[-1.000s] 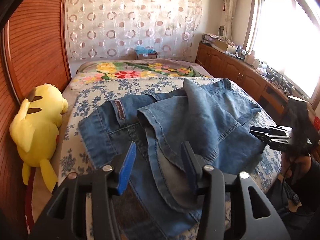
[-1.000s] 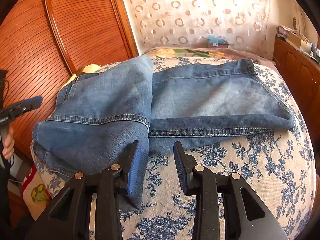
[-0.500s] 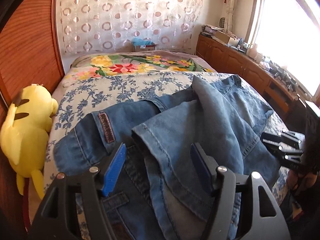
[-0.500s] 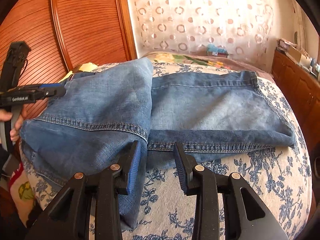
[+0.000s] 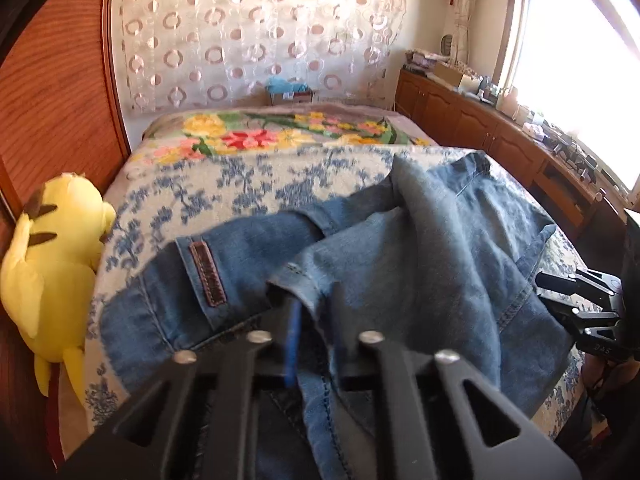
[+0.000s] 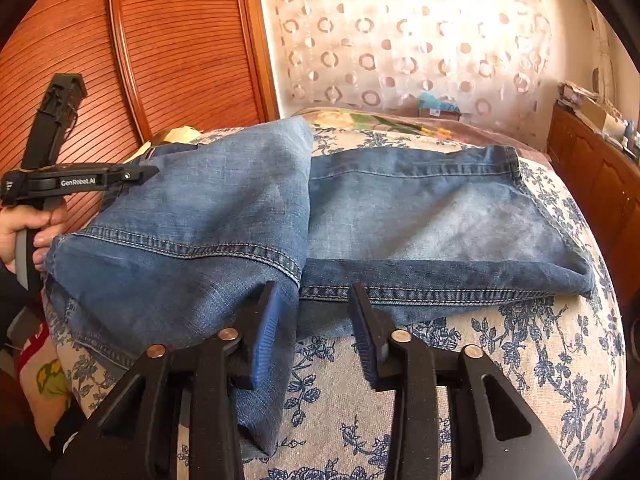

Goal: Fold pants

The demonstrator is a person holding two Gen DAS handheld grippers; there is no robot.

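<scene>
Gripping the hem of the folded-over leg: left tongs (image 5: 312,320) clenched on denim, pads nearly together with the cloth edge pinched between them. Seen from the right wrist view, same tongs (image 6: 150,172) at the far left corner of the jeans (image 6: 360,216), hand (image 6: 28,228) on the handle. Judged as an anchor hold, ready to carry that corner across for the next fold.

Right tongs (image 6: 316,312) released, jaws apart and just opened a little wider, straddling the near hem where the folded leg overlaps the lower layer. Pads not pressing; cloth between or just under them, contact not clear. Likely lining up for a matching pinch on the opposite corner so both ends lift together.

Jeans spread across the bed (image 6: 520,380), one leg doubled back over the seat, waistband patch (image 5: 208,276) showing at the left side. Partly folded, not yet compact.

Count:
- jeans: one
- tongs: two
- hand in view: one
- plush toy (image 5: 52,264): one, yellow, wedged between bed edge and wooden wall panel (image 6: 180,52)
- bed: one, blue-flower cover with a bright floral blanket (image 5: 272,136) at the far end
</scene>
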